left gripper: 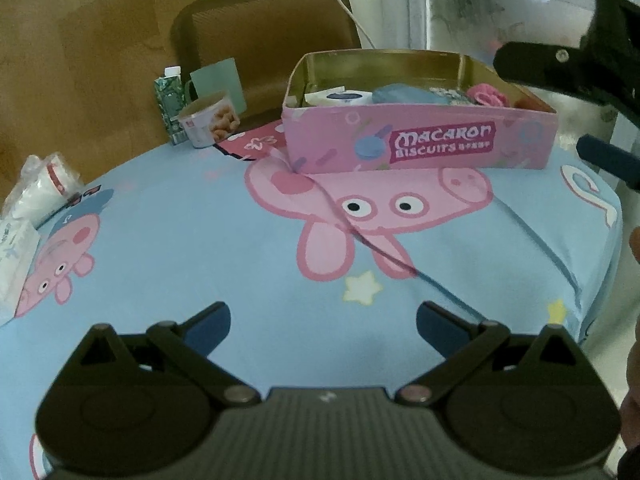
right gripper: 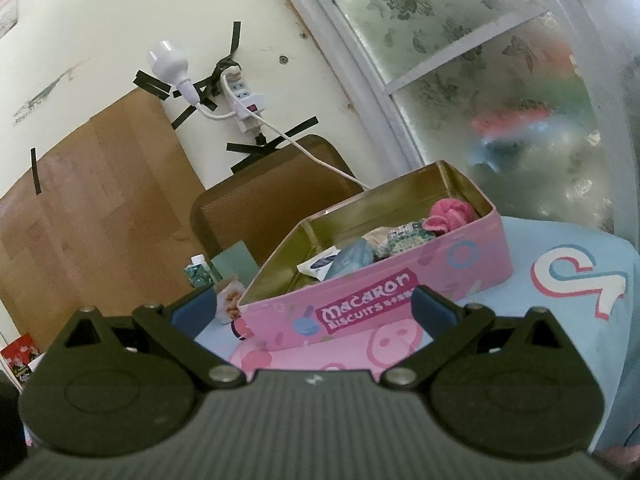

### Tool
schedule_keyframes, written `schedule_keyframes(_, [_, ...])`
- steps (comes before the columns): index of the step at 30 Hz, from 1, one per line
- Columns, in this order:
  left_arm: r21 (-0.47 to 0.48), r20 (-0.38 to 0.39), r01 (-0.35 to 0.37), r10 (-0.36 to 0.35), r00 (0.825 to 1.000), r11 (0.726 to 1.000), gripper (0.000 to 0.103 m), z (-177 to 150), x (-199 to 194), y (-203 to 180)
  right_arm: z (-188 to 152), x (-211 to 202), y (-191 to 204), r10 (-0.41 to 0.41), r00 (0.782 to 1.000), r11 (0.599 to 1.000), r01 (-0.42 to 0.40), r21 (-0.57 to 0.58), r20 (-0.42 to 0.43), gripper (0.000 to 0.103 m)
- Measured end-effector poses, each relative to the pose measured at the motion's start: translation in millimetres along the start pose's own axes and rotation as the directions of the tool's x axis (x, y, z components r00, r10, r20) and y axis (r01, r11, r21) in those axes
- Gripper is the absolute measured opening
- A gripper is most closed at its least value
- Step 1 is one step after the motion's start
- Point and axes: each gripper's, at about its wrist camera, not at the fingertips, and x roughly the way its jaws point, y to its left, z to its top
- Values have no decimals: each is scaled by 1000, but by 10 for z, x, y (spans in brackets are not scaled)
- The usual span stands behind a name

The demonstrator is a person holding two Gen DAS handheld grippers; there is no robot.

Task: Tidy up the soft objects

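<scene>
A pink "Macaron Biscuits" tin (left gripper: 420, 146) stands open at the far side of the table and also shows in the right wrist view (right gripper: 372, 300). Inside lie a pink knitted item (left gripper: 486, 94) (right gripper: 450, 212), a blue soft item (left gripper: 404, 94) (right gripper: 352, 258), a patterned item (right gripper: 404, 238) and a white packet (left gripper: 338, 98) (right gripper: 318, 266). My left gripper (left gripper: 322, 326) is open and empty over the cloth, well short of the tin. My right gripper (right gripper: 306, 306) is open and empty, raised in front of the tin; it shows at the right edge of the left wrist view (left gripper: 576, 92).
A blue cartoon-pig cloth (left gripper: 200, 240) covers the table. At the back left stand a snack cup (left gripper: 210, 120) and a green carton (left gripper: 170, 106). Plastic bags and a tissue pack (left gripper: 36, 192) lie at the left edge. A brown chair (left gripper: 264, 36) stands behind the table.
</scene>
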Motion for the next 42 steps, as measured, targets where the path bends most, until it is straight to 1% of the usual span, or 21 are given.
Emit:
schedule_keyframes(25, [31, -31, 3, -2, 1000, 1000, 103, -27, 51, -23, -14, 31, -3, -11, 1000, 1000, 11, -9, -8, 103])
schedule_keyframes(30, [41, -27, 2, -1, 1000, 999, 103, -24, 41, -38, -12, 35, -7, -10, 1000, 1000, 10, -9, -9, 103])
schedule_keyframes(42, [20, 0, -3, 3, 1000, 1000, 103, -1, -3, 13, -30, 42, 0, -12, 1000, 1000, 12, -9, -8, 103])
